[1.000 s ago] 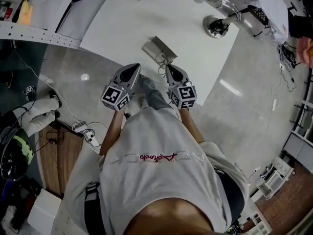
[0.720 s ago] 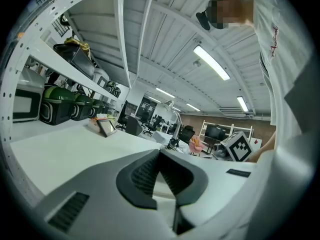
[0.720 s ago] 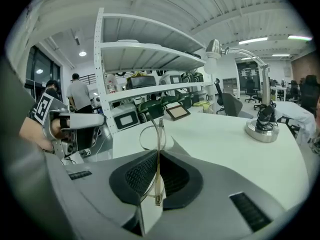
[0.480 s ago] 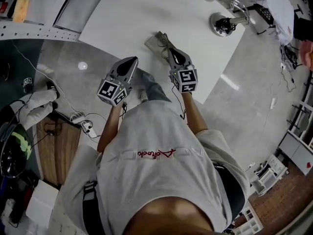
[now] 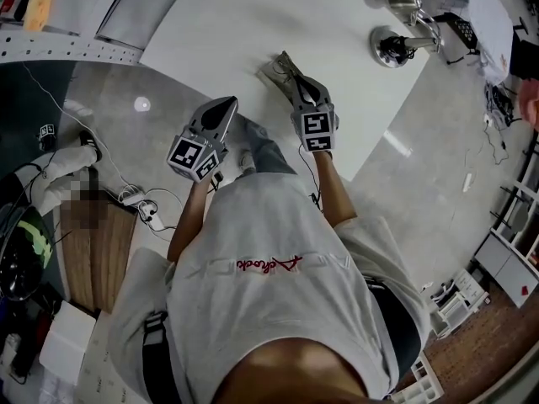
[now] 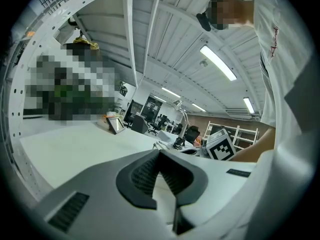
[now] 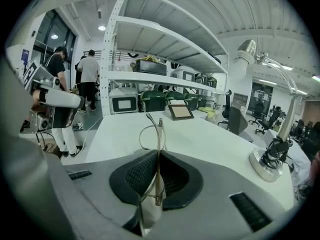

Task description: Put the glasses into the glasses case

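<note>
**A:** What has the right gripper (image 7: 158,153) got?

**B:** Its jaws are pressed almost together on the glasses (image 7: 159,133). They clamp the thin frame, and a lens rim and a temple stick up past the tips.

**A:** And the left gripper (image 6: 160,154)?

**B:** Its jaws are together with nothing between them. In the head view it hangs off the near edge of the desk (image 5: 253,23), over the floor and apart from the other gripper.

**A:** Where is the glasses case (image 5: 271,68)?

**B:** It lies flat on the white desk, close to the near edge and right at the right gripper's tips. The glasses are just above it or against it, and I cannot tell which. I also cannot tell whether the case is open.

**A:** Anything else on the desk?

**B:** A desk lamp (image 5: 394,45) with a round base stands toward the far right, well apart from the case. A white shelving rack (image 7: 150,59) rises beyond the far side of the desk, with boxes and gear on its shelves.
</note>
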`<action>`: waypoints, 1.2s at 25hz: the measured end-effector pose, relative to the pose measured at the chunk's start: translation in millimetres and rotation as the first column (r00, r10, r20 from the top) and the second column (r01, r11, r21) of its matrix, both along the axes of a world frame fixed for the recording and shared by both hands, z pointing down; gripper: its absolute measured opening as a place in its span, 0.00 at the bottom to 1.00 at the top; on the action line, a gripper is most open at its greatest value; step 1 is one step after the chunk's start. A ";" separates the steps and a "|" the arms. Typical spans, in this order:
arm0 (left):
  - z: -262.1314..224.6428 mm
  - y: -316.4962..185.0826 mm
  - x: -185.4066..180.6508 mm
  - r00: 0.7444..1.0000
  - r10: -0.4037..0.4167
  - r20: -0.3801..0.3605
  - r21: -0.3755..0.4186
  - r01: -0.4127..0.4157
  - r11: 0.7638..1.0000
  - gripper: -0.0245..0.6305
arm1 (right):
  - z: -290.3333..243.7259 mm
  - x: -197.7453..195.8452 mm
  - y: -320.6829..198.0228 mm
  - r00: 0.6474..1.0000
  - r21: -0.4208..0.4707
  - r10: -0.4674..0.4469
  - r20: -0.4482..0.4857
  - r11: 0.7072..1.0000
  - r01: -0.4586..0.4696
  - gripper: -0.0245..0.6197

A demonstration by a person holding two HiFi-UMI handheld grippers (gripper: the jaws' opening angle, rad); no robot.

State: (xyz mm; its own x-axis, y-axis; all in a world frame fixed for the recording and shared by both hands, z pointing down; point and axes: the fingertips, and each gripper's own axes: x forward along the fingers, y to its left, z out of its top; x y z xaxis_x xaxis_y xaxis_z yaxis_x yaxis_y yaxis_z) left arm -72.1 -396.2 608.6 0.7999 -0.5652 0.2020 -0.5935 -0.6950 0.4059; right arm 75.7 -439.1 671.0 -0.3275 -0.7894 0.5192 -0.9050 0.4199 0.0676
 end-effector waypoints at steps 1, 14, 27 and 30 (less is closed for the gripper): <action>0.6 -0.6 0.0 1.000 0.000 -0.001 -0.001 0.000 1.000 0.04 | 2.6 0.1 0.8 1.000 -0.008 0.003 -0.004 1.000 -0.003 0.07; 2.5 -0.3 2.3 1.000 -0.009 -0.010 -0.010 0.009 1.000 0.04 | 36.9 14.4 16.5 0.990 -0.113 0.037 -0.136 0.992 -0.053 0.07; 1.2 -2.2 2.4 1.000 -0.023 -0.013 -0.011 0.023 1.000 0.04 | 51.2 3.8 17.1 0.982 -0.186 -0.033 -0.185 0.983 -0.002 0.11; 0.9 -2.4 -0.2 1.000 -0.028 -0.012 -0.009 0.028 1.000 0.04 | 54.5 -0.6 17.6 0.984 -0.204 -0.051 -0.172 0.979 0.015 0.23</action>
